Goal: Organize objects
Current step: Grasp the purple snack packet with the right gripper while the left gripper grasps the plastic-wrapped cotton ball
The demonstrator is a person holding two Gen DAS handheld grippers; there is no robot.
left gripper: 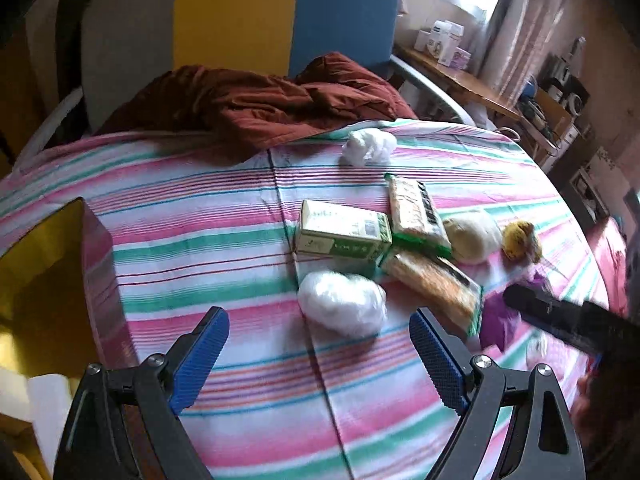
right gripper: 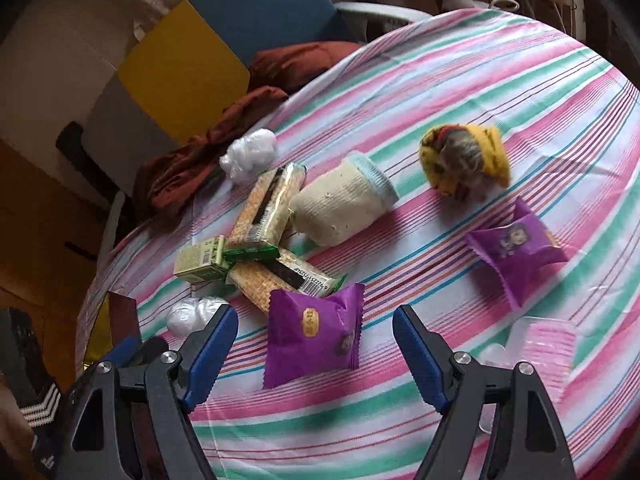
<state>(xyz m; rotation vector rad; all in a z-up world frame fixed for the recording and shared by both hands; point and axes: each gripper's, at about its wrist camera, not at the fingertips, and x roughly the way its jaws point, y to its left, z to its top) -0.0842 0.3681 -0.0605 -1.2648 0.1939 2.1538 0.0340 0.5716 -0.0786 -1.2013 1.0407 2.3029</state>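
left gripper (left gripper: 319, 334) spread wide, nothing between its blue pads; white plastic wad (left gripper: 342, 302) lies just ahead of the tips on the striped cloth (left gripper: 200, 240). green box (left gripper: 344, 234) and two snack bars beyond it. right gripper (right gripper: 316, 334) also wide, empty; near purple packet (right gripper: 314, 334) sits between and just ahead of its fingers, untouched. second purple packet (right gripper: 516, 246) farther ahead to the right, rolled sock (right gripper: 344, 204) ahead.

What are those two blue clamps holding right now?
Nothing. The left gripper hangs open above a white wad; the right gripper hangs open over a purple packet.
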